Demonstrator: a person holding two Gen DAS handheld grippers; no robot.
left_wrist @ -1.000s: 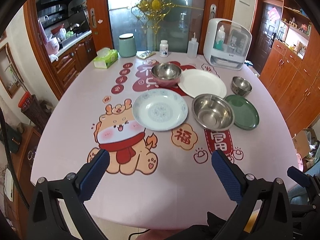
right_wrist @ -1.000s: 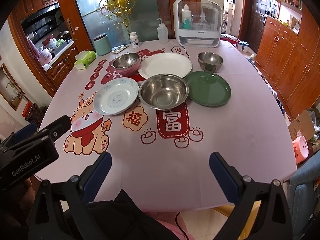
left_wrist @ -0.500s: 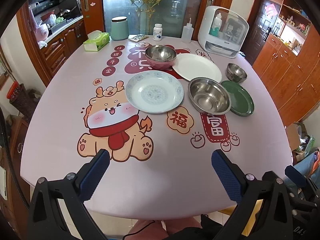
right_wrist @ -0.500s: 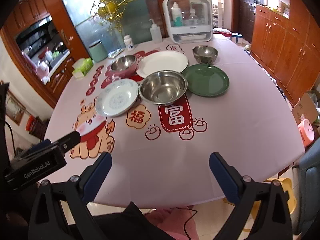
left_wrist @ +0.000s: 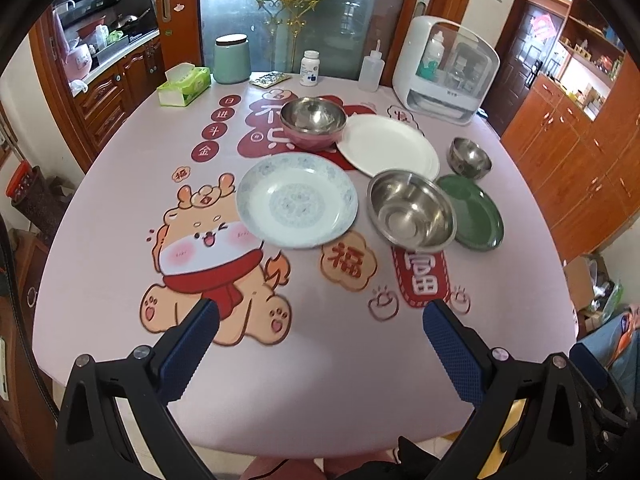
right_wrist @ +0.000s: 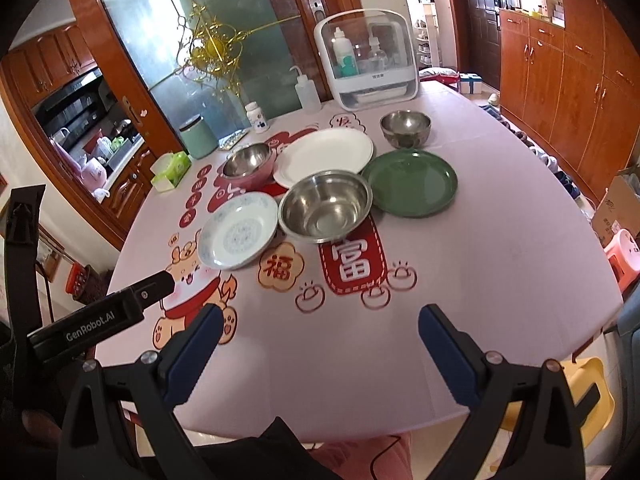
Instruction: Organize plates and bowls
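Observation:
On the pink table (left_wrist: 100,216) lie a blue-patterned plate (left_wrist: 296,205) (right_wrist: 237,235), a white plate (left_wrist: 387,150) (right_wrist: 323,155) and a green plate (left_wrist: 474,212) (right_wrist: 412,188). A large steel bowl (left_wrist: 411,211) (right_wrist: 325,205) stands between the patterned and green plates. A pink-sided steel bowl (left_wrist: 313,120) (right_wrist: 249,163) and a small steel bowl (left_wrist: 469,157) (right_wrist: 405,128) stand farther back. My left gripper (left_wrist: 318,312) and right gripper (right_wrist: 320,318) are both open and empty, above the table's near edge, well short of the dishes.
At the table's far edge stand a white bottle cabinet (left_wrist: 446,70) (right_wrist: 366,64), a squeeze bottle (left_wrist: 371,68), a pill bottle (left_wrist: 310,68), a green canister (left_wrist: 231,59) and a tissue box (left_wrist: 184,85). Wooden cabinets (right_wrist: 568,80) line the right wall. A pink stool (right_wrist: 622,250) stands right of the table.
Both grippers have moved forward and closer to the table; the dishes look larger and nearer. Both stay open. No dish has moved.

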